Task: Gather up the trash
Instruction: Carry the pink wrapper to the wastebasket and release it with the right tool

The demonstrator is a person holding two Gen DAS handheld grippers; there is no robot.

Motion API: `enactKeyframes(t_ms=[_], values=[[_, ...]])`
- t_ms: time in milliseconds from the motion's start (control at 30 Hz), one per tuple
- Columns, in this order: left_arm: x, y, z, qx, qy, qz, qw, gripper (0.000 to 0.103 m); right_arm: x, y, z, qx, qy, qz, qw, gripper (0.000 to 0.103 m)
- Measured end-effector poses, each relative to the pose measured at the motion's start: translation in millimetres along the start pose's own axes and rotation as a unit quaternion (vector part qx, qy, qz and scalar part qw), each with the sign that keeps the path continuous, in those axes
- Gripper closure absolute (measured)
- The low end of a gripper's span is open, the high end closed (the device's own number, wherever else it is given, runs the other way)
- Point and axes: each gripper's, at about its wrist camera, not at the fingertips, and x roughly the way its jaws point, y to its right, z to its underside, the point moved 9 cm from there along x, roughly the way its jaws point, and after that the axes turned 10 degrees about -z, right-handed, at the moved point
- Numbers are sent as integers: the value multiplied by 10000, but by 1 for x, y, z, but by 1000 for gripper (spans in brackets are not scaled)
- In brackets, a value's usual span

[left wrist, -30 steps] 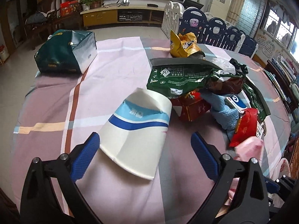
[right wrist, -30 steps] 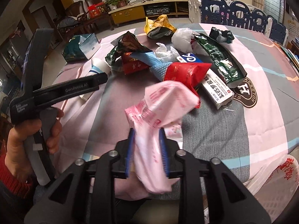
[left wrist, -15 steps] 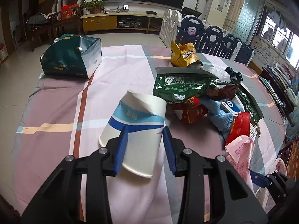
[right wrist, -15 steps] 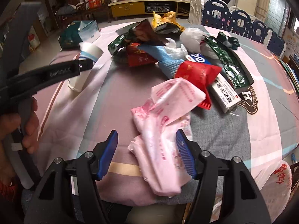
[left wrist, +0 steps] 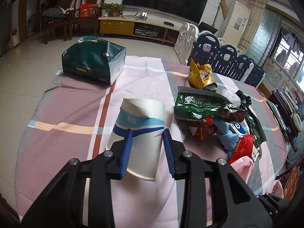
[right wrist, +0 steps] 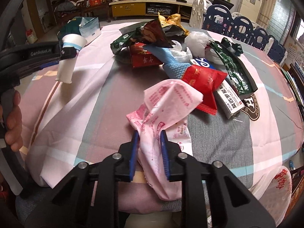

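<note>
My left gripper [left wrist: 146, 133] is shut on a crushed white paper cup with blue stripes [left wrist: 139, 121], held off the tablecloth; the cup also shows in the right wrist view [right wrist: 69, 57]. My right gripper [right wrist: 148, 134] is shut on a pink printed plastic wrapper [right wrist: 165, 102] near the table's front edge. A heap of trash lies beyond: a green snack bag [left wrist: 199, 104], a red box [right wrist: 142, 57], a red packet [right wrist: 204, 81], a white carton [right wrist: 229, 98], a blue cloth [right wrist: 171, 64] and a yellow bag [left wrist: 199, 74].
A dark green gift box [left wrist: 93, 62] stands at the table's far left corner. The table carries a pink, grey and striped cloth [left wrist: 66, 114]. A white bag with red print [right wrist: 277, 190] hangs at the front right edge. Blue and white fence panels [left wrist: 228, 57] stand behind.
My left gripper closed on the paper cup and lifted it. My right gripper opened briefly, then closed again on the pink wrapper.
</note>
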Motion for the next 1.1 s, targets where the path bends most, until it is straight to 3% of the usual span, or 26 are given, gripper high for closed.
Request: enactKeyframes(t_ms=[533, 733, 867, 1100], values=[[-19, -4, 5, 113, 328, -73, 9994, 69, -42, 7, -19, 340, 616, -125, 9974, 84], [-63, -4, 7, 137, 676, -144, 9975, 69, -77, 9, -24, 330, 963, -297, 9944, 84], [-91, -1, 24, -45, 596, -313, 9977, 69, -98, 16, -22, 459, 1133, -429, 9916, 84], [-127, 10, 54, -110, 461, -288, 9985, 69, -139, 31, -17, 577, 1501, -581, 9853, 84]])
